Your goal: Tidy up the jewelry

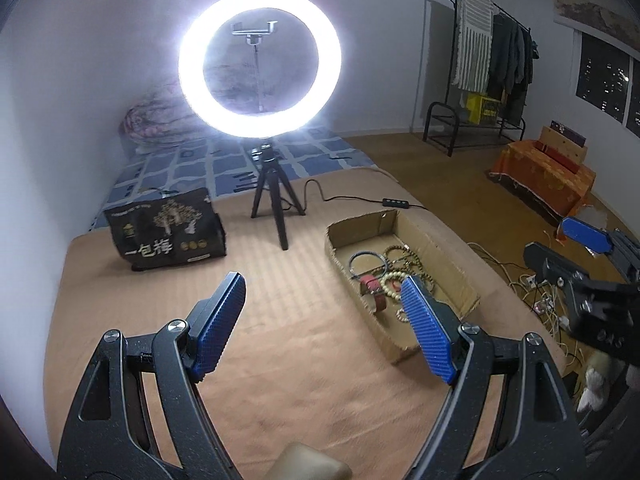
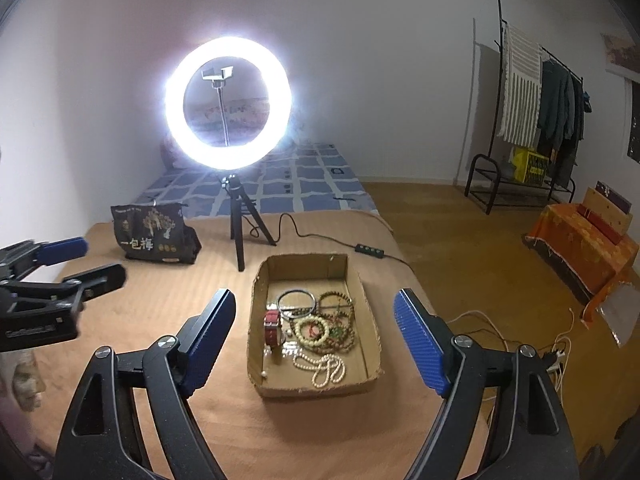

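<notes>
A shallow cardboard tray [image 2: 258, 320] lies on the tan blanket and holds a pile of jewelry: a red-strapped watch [image 2: 273, 326], a dark bangle [image 2: 296, 300], bead bracelets [image 2: 316, 330] and a white pearl strand [image 2: 324, 368]. The tray also shows in the left wrist view [image 1: 440, 248], right of centre. My right gripper [image 2: 314, 332] is open and empty, hovering just before the tray. My left gripper [image 1: 322, 320] is open and empty, left of the tray; its right finger hides part of the jewelry [image 1: 390, 276].
A lit ring light on a black tripod [image 2: 236, 216] stands behind the tray, its cable and remote [image 2: 370, 249] trailing right. A black printed bag [image 2: 154, 234] sits at the back left. The bed's right edge drops to a floor with cables [image 2: 556, 354].
</notes>
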A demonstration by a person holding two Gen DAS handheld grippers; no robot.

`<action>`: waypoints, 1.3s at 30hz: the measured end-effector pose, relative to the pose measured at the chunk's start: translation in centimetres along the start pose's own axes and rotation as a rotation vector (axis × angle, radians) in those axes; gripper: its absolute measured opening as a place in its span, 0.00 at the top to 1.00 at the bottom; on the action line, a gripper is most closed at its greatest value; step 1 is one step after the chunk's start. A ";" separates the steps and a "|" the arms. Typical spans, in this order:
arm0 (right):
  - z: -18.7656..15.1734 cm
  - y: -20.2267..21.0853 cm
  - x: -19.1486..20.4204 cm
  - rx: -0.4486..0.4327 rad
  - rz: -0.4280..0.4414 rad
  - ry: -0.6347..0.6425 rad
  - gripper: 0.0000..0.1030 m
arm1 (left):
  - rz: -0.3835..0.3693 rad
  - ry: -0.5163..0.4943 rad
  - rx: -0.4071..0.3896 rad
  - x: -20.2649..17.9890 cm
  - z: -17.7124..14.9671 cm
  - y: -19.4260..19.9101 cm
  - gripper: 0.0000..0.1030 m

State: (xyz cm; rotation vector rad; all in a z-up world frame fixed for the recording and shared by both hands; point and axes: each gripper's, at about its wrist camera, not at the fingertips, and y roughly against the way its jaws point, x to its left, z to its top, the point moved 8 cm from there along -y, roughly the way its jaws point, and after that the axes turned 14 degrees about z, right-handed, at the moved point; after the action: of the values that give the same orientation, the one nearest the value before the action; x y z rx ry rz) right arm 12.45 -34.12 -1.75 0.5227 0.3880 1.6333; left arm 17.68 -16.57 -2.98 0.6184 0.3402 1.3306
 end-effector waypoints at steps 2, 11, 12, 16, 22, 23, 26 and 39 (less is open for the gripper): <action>-0.5 0.2 0.0 0.001 -0.003 -0.009 0.21 | 0.006 0.003 -0.002 0.4 -0.7 0.5 0.14; -1.6 0.6 -0.1 -0.022 -0.015 -0.015 0.21 | 0.009 0.015 -0.006 1.3 -2.5 1.7 0.06; -1.7 0.6 0.0 -0.020 -0.007 -0.013 0.21 | 0.009 0.011 -0.007 1.3 -2.7 2.0 0.06; -1.4 1.1 0.8 -0.038 -0.001 0.010 0.21 | 0.003 0.013 -0.027 1.3 -3.0 3.2 0.05; -1.3 1.2 1.6 -0.055 0.001 0.023 0.20 | 0.031 0.010 -0.067 1.4 -2.9 4.7 0.00; -1.4 1.2 1.7 -0.053 0.002 0.021 0.20 | 0.031 0.012 -0.070 1.3 -2.8 4.8 0.00; -1.8 0.9 1.5 -0.043 -0.001 0.013 0.20 | 0.030 0.012 -0.074 1.3 -2.7 4.9 0.00; -2.3 0.2 0.8 -0.021 0.002 -0.021 0.20 | 0.035 0.005 -0.077 1.2 -2.6 5.3 0.00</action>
State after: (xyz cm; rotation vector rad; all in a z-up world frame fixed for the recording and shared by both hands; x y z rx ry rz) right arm 10.97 -33.23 -3.47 0.5240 0.3543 1.6307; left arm 12.26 -14.22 -1.76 0.5595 0.2817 1.3727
